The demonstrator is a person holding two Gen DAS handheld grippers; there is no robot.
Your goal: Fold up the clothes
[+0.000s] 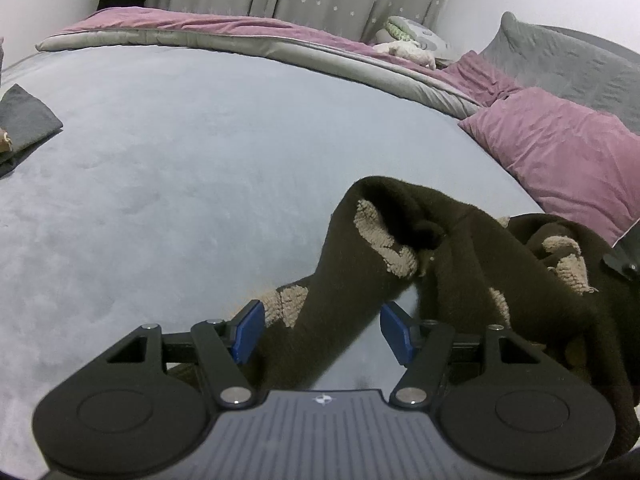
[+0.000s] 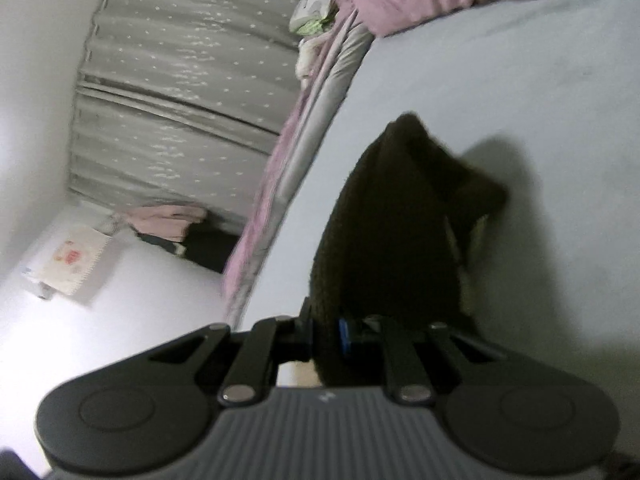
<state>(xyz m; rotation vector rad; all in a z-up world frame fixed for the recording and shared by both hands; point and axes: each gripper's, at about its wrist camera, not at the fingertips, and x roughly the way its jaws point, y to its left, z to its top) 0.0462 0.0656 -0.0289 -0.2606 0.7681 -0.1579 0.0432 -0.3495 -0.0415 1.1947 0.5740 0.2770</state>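
A dark brown fleecy garment (image 1: 452, 248) with beige patches lies bunched on the pale blue bed (image 1: 180, 160), lower right in the left wrist view. My left gripper (image 1: 322, 330) is open, its blue pads (image 1: 250, 330) standing on either side of a strip of the garment without pinching it. In the right wrist view, the same brown garment (image 2: 384, 232) hangs lifted over the bed (image 2: 520, 80), and my right gripper (image 2: 326, 334) is shut on its edge. The right gripper's body shows at the right edge of the left wrist view.
A folded dark grey cloth (image 1: 24, 120) lies at the bed's left edge. Pink pillows (image 1: 560, 152), a grey pillow (image 1: 560, 60) and a pink-and-grey quilt (image 1: 240, 36) line the far side. Star-patterned curtains (image 2: 180, 92) hang behind. Clothes (image 2: 168, 220) and a paper (image 2: 72, 260) lie on the floor.
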